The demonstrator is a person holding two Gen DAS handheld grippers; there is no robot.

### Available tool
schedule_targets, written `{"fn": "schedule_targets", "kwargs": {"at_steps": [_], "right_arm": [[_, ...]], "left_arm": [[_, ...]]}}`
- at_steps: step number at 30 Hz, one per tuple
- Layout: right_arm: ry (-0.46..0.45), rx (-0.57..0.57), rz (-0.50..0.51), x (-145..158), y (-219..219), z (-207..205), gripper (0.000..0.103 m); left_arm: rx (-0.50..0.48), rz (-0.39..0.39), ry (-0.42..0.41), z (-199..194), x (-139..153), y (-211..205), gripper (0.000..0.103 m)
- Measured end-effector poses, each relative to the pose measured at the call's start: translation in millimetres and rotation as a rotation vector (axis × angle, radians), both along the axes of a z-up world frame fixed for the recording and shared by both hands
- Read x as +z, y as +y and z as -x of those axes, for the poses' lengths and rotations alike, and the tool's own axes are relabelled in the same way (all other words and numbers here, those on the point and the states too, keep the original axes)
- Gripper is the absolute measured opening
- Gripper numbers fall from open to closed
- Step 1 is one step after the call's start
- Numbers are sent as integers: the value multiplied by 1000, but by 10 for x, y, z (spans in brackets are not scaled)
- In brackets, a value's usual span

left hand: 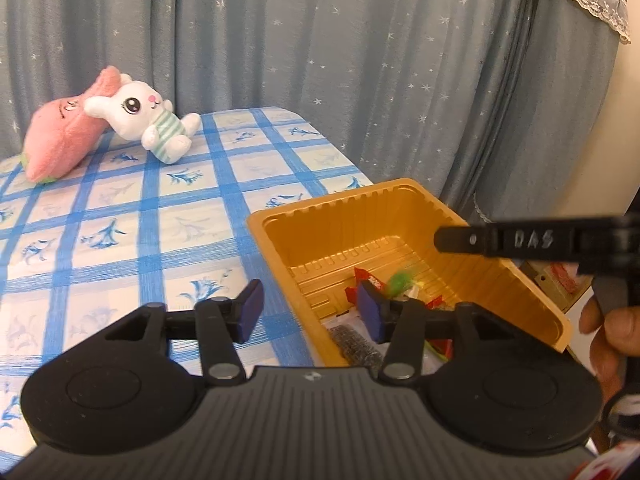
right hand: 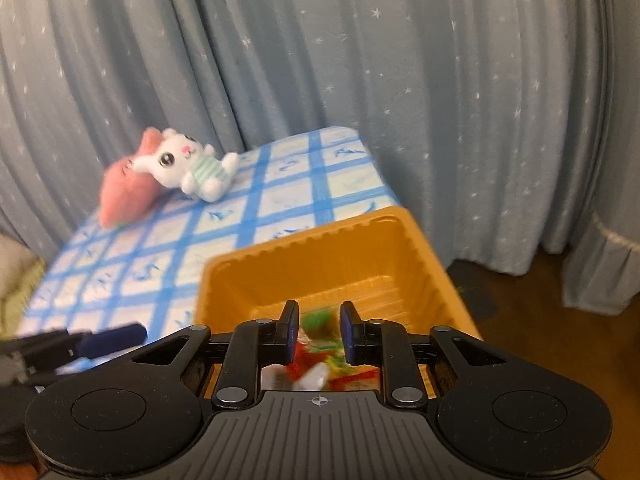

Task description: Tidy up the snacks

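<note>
While the left gripper (left hand: 310,312) hangs with jaws wide apart over the near-left rim of the gold plastic tray (left hand: 280,236) on the checked worktop (left hand: 120,220), the right gripper (right hand: 319,332), jaws partly apart, appears to be dropping a blurred wrapped snack (right hand: 318,320) among the snacks (left hand: 400,292) inside. Next, probably fetch another.

The light is soft and warm. The right wrist view is blurry. Both views bend at the edges.
</note>
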State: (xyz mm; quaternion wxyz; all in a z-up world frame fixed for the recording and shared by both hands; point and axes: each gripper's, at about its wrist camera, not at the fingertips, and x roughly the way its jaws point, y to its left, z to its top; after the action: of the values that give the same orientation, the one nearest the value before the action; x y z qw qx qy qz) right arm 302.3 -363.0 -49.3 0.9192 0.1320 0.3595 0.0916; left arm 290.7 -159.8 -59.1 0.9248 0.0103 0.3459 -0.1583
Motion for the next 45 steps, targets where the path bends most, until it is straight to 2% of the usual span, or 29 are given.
{"fn": "schedule_targets", "kwargs": {"at_steps": [2,3,7,15,20,29,38,45], "right_arm": [[-18,-36,-6,42,-44,40,73],[-33,-52,-10,72,-71,77,75],[-36,-71,25,199,-130,253,75],[-11,-88,77,419,-131,885,76],[25,-105,59,494,-98,1315,82],[39,-101,75,580,17,1931,83],[51,-102,71,635,153,2359,84],[31,-91,93,781,256,2574,84]], "left_arm": [[0,-28,-4,48,9,6,55],[0,-31,-4,74,18,17,57],[28,-16,-9,222,87,75,80],[34,-7,-9,695,313,184,103],[64,4,-11,1043,368,301,103],[111,46,-22,1635,479,467,103],[123,50,-34,2091,708,563,103],[160,39,-7,2330,814,685,103]]}}
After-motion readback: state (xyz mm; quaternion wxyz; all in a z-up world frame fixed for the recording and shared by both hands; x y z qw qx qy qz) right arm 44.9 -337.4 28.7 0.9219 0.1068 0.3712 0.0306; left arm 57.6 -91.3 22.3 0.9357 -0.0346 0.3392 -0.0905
